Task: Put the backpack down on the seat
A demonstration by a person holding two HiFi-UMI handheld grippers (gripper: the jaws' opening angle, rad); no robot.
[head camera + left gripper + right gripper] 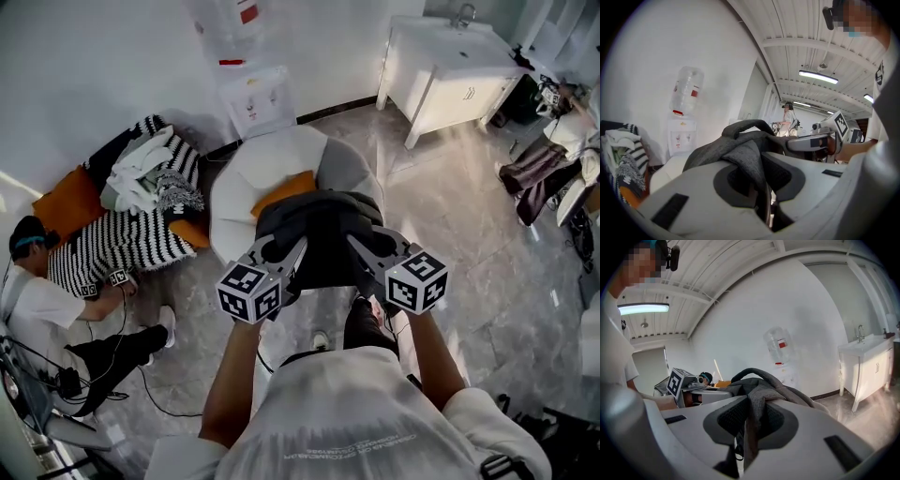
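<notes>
Left gripper [284,258] and right gripper [367,253] each pinched a fold of the grey backpack [323,230], one per side. Backpack sat between them over the near edge of the white seat [277,155], just beside the orange cushion [286,190]; contact with seat unclear

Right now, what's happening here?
A person holds a dark grey backpack, with the left hand-held gripper and the right hand-held gripper each clamped on its fabric. It is over the white seat, by an orange cushion, apparently not set down yet.
</notes>
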